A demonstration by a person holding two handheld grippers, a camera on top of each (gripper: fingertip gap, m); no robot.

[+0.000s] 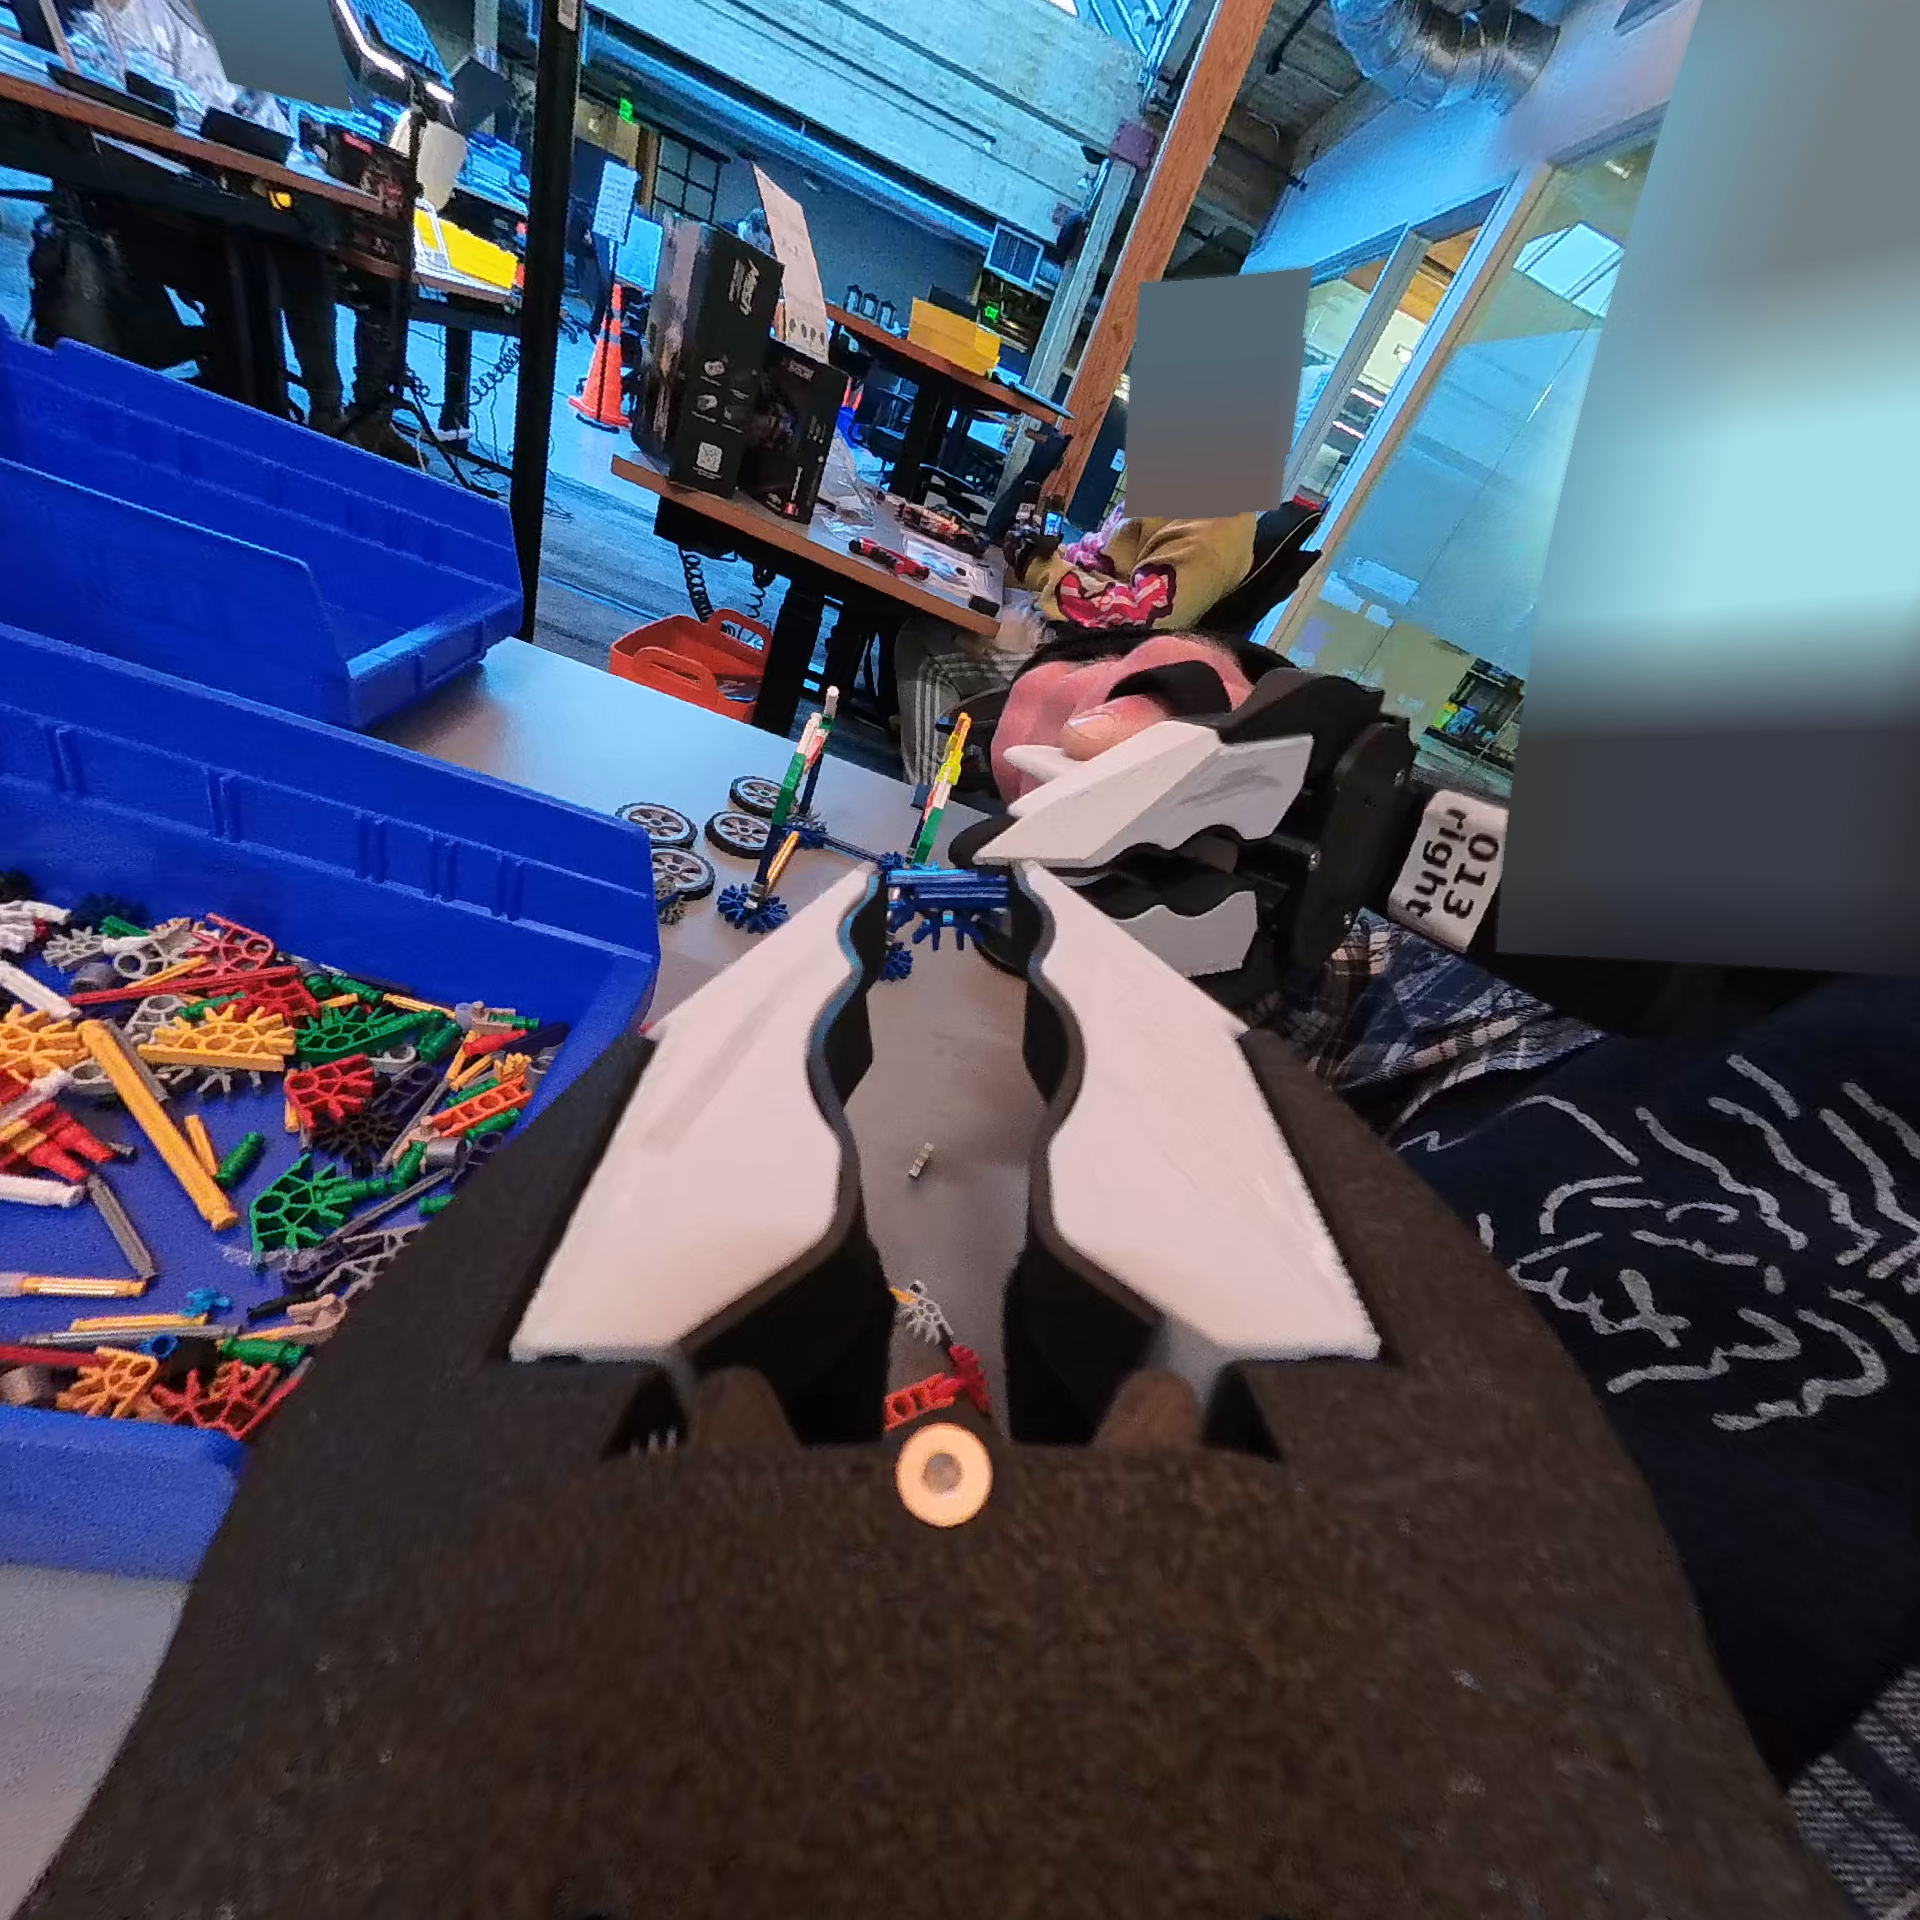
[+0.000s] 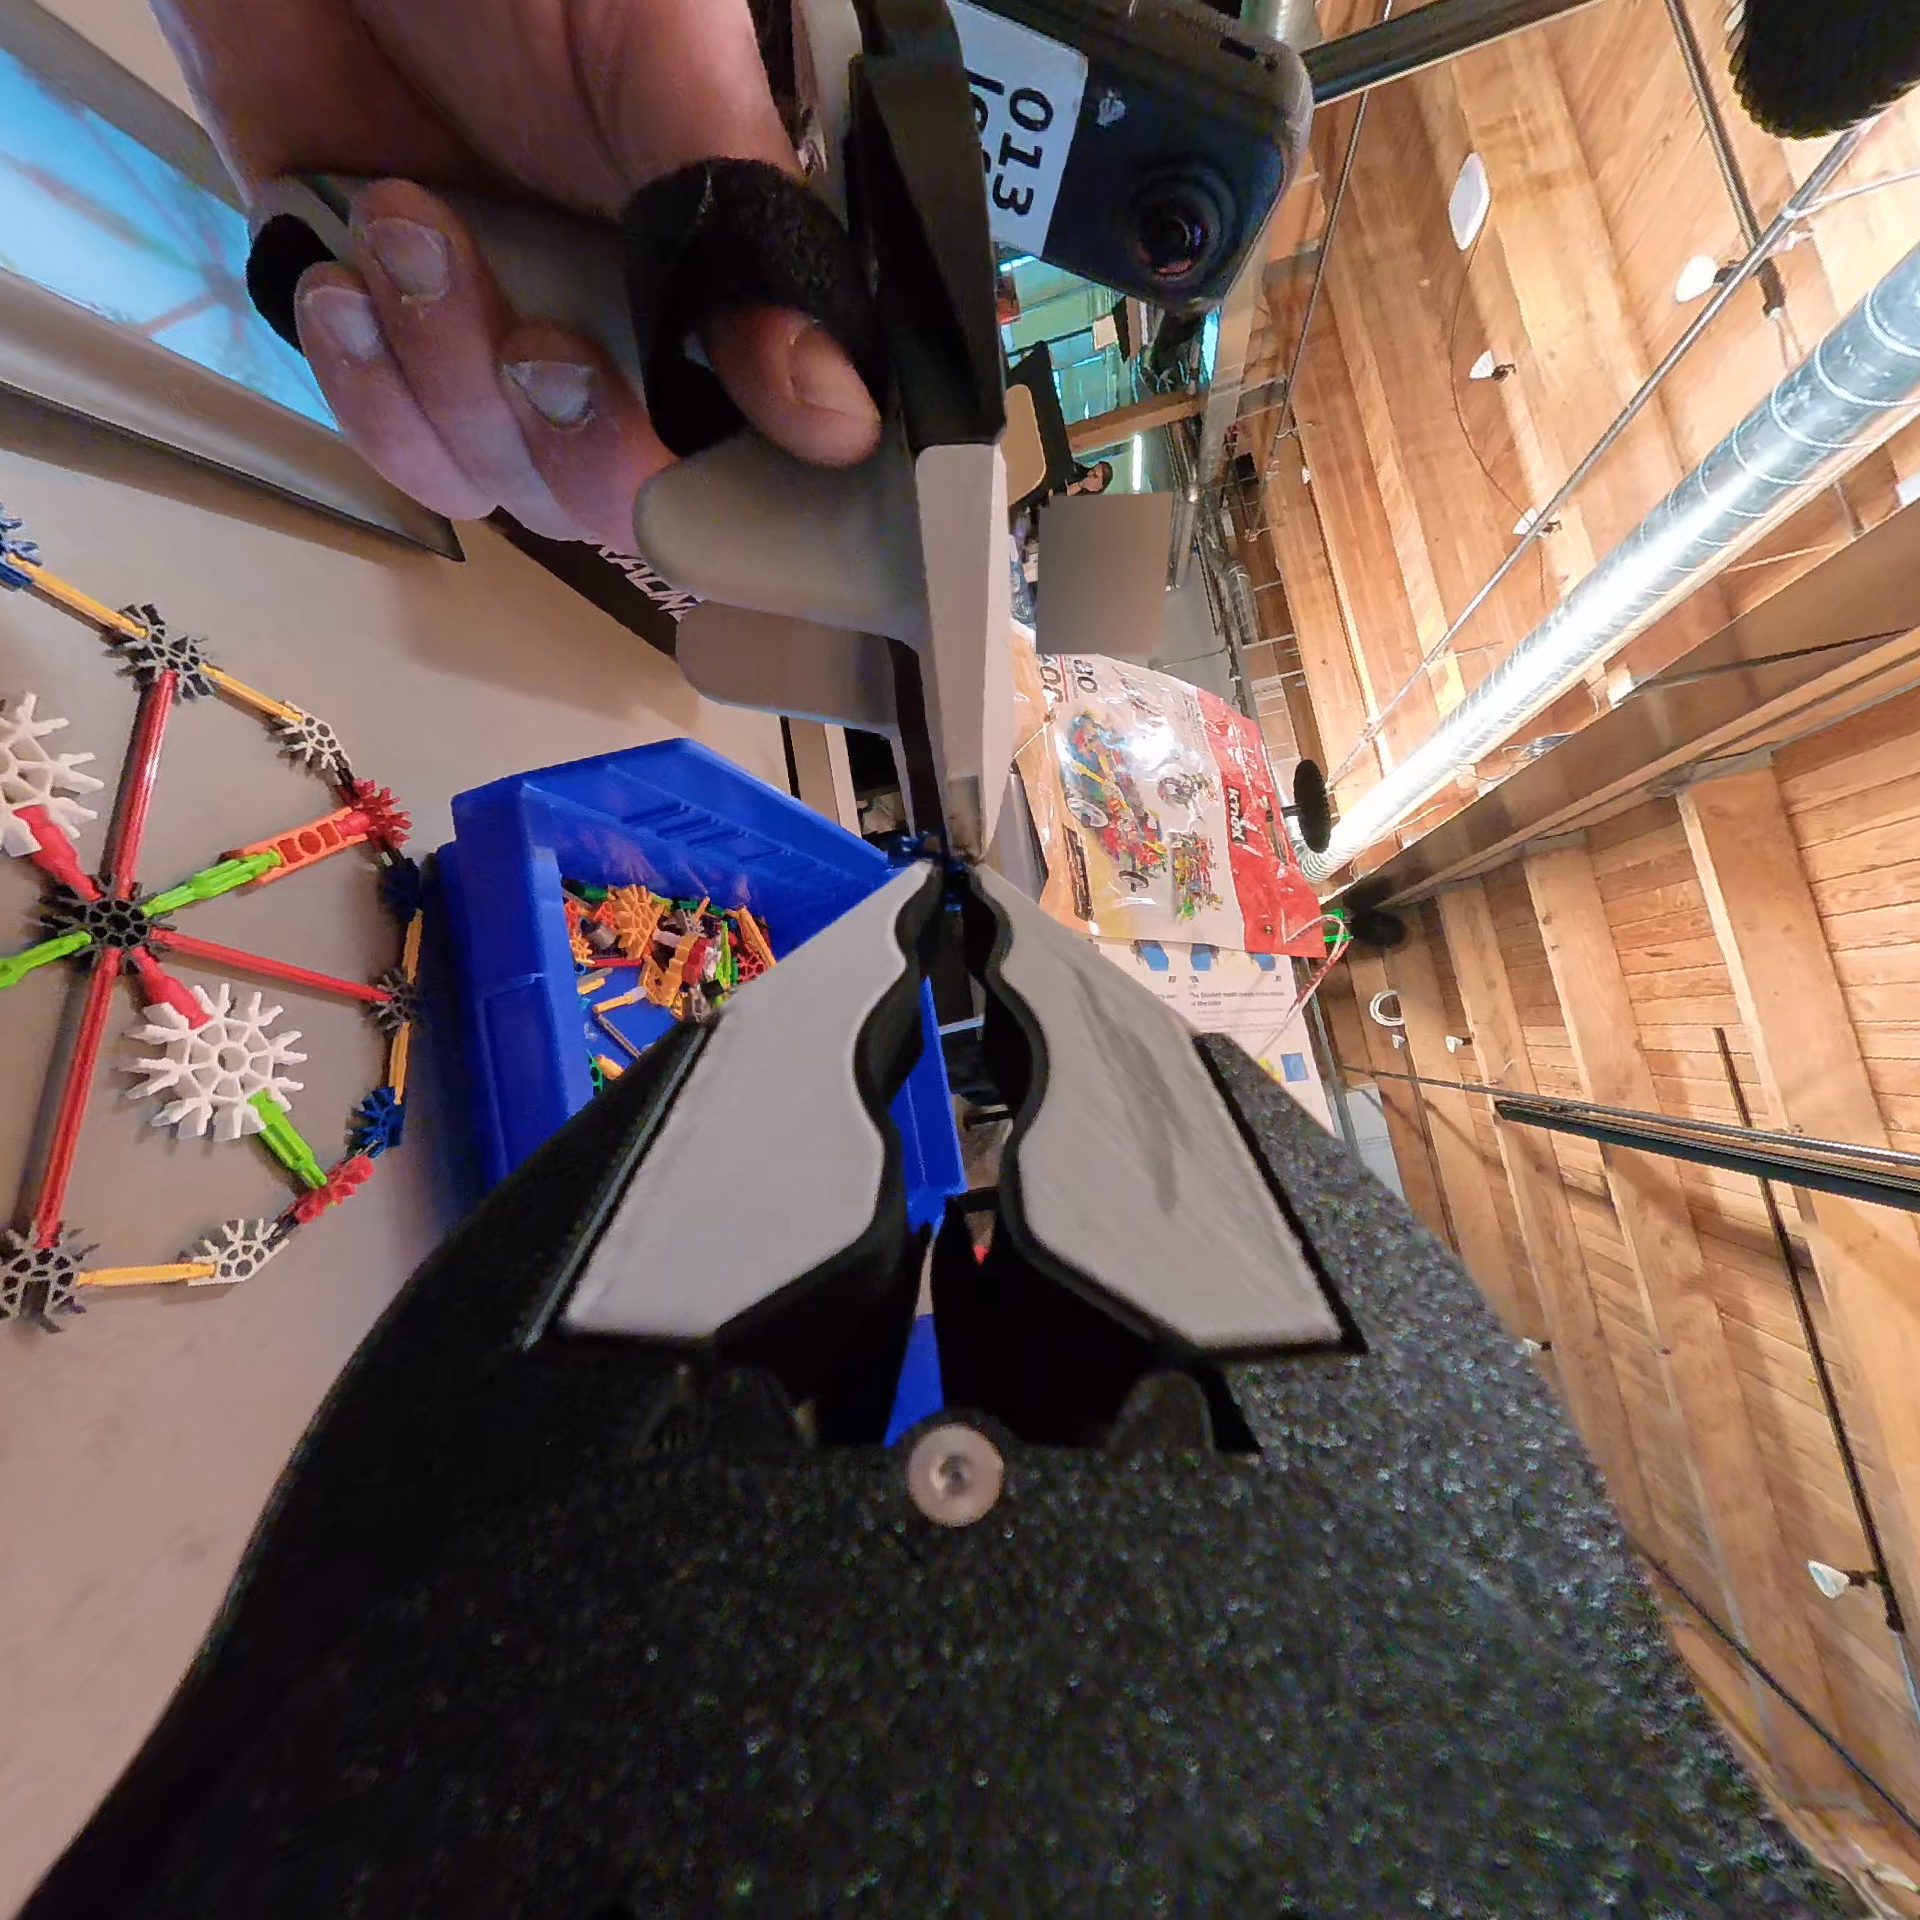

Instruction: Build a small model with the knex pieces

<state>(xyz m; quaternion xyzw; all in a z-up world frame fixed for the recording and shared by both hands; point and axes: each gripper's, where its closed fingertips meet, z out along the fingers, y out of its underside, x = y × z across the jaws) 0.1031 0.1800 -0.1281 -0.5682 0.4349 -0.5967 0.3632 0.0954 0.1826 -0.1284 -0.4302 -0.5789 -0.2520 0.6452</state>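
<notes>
Both tools clamped on blue rod-and-connector piece (image 1: 943, 891): left tool (image 1: 943, 896), right tool (image 2: 951, 871), tips meeting

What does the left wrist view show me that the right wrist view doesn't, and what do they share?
Only the left wrist view shows the four loose wheels on the grey table, the upright rods of the small build, and the empty blue bin behind.

Only the right wrist view shows the flat wheel-shaped rod assembly with white snowflake connectors, and the red parts bag.

Both show the blue bin of mixed pieces, and both grippers meeting at a small blue piece: left gripper, right gripper.
</notes>
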